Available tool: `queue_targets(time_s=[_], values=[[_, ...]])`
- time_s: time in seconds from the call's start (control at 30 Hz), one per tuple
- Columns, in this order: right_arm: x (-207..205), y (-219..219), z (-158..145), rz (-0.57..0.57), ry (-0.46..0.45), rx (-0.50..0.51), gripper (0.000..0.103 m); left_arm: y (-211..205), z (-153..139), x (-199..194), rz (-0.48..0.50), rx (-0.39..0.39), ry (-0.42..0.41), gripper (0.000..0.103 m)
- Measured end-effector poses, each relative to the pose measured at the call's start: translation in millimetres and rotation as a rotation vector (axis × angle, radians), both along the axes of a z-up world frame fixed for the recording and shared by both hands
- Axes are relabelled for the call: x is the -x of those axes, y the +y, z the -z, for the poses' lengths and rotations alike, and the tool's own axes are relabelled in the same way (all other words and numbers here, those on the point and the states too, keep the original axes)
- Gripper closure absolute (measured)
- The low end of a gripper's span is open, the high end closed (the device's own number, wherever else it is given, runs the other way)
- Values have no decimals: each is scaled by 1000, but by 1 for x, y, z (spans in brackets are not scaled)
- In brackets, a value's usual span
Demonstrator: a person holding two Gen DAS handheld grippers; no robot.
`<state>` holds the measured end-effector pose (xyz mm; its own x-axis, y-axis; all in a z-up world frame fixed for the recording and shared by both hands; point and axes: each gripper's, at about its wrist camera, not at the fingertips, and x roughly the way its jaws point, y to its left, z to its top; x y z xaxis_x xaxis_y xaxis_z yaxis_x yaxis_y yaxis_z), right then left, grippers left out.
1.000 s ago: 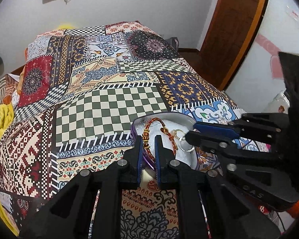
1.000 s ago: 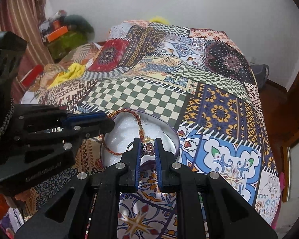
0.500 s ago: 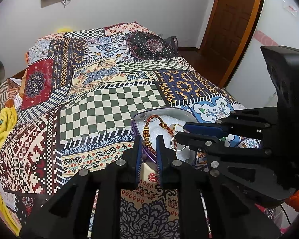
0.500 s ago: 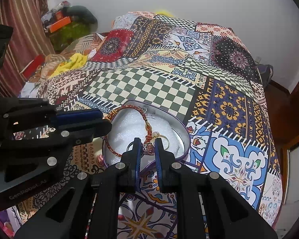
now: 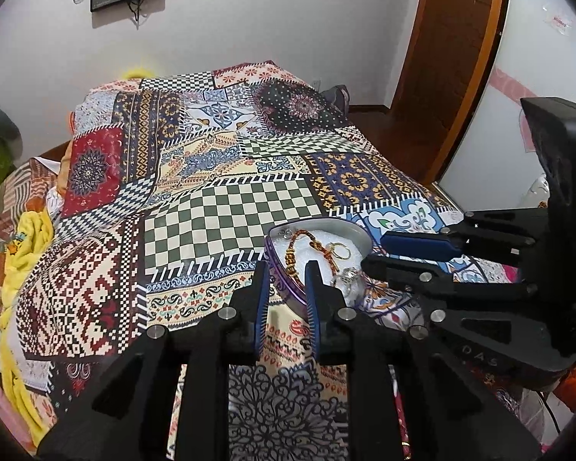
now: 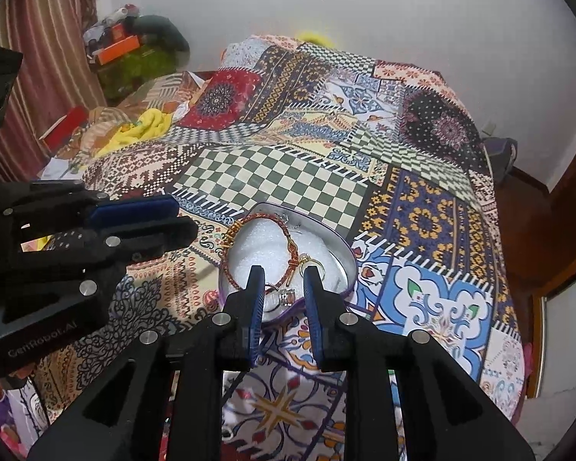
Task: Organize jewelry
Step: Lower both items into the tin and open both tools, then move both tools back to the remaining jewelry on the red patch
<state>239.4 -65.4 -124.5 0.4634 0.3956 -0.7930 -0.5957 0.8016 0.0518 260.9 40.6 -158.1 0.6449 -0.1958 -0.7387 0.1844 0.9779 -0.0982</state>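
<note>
A heart-shaped tin with a purple wall and white foam lining lies on the patterned bedspread. A red-and-gold braided bracelet rests in it, looped over the near rim, beside a gold ring and a silver piece. My left gripper hovers at the tin's near edge. Its jaws are opening, and the bracelet shows in the gap untouched. In the right wrist view my right gripper hangs over the tin. Its jaws are opening above the bracelet, gold ring and silver ring, pads clear of them.
The bedspread covers the whole bed. Yellow cloth and clutter lie off its left side. A wooden door stands at the right. Each gripper shows in the other's view, close beside the tin.
Both pairs of jaws have parted from nearly shut. Both grippers have lifted and drawn back from the tin, and the bracelet stays lying in it.
</note>
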Motion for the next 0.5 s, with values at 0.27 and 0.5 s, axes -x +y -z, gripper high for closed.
queue_targets(time_s=[0.27,0.5], values=[[25,-13,-23,23,-41,-13,84,-4,-16,30,-4,-9,-19,85],[49,-26,-34,48,-55,-32,84,-5,-25,60,-14,-15,-28,79]])
